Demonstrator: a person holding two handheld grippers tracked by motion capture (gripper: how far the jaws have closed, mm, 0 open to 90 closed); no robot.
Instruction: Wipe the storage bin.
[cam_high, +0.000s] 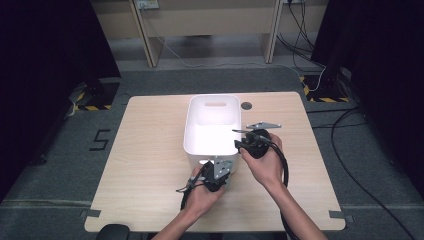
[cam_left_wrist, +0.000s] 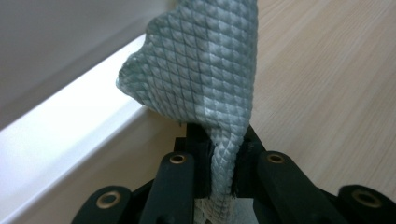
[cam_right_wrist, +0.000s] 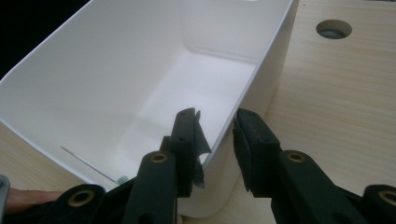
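Note:
A white plastic bin (cam_high: 212, 98) stands in the middle of the wooden table (cam_high: 145, 170). My left gripper (cam_high: 216, 172) sits just outside the bin's near right corner, beside its wall. Its jaws (cam_left_wrist: 219, 140) are shut on a strip of grey woven cloth (cam_left_wrist: 201, 60), which rises upright next to the bin's rim (cam_left_wrist: 70, 126). My right gripper (cam_high: 246, 142) is at the bin's right wall. It (cam_right_wrist: 215, 116) stands open astride that wall (cam_right_wrist: 261, 60), one jaw inside and one outside. The bin's floor (cam_right_wrist: 187, 88) looks bare.
A round cable hole (cam_high: 246, 106) lies in the table just right of the bin's far corner, also seen as a hole (cam_right_wrist: 333, 29) past my right jaws. Wide bare tabletop lies left of the bin. Cables cross the floor beyond the table.

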